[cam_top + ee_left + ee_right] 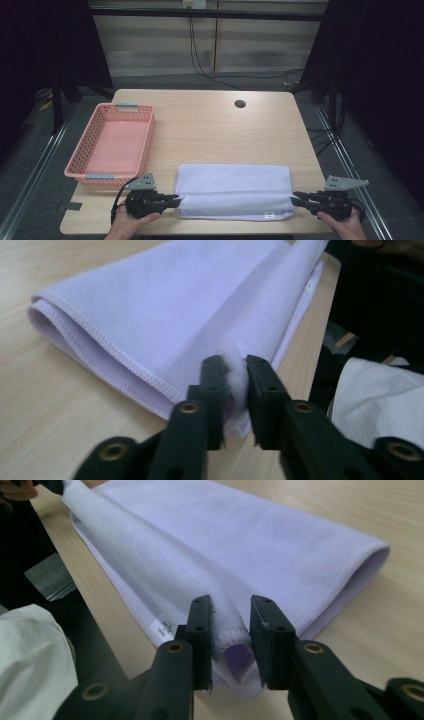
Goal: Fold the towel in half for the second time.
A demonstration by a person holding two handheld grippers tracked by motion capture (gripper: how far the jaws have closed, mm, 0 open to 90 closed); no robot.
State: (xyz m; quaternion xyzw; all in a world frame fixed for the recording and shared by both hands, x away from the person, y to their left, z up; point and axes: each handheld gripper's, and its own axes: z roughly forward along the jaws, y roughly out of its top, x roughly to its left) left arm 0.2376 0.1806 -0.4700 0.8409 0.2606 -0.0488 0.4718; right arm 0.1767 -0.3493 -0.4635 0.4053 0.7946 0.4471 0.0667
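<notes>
My L claw [234,377] and R claw [230,625] each straddle a near corner of folded lilac towel [234,190] on tabletop [210,125]; jaws slightly apart, cloth loose between.

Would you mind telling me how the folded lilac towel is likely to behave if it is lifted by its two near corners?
The towel would probably hang limp and sag in the middle, since its corner already bunches softly in the left gripper. It looks light, being thin fleece. The folded layers seen at the right gripper may slide apart and unfold.
</notes>
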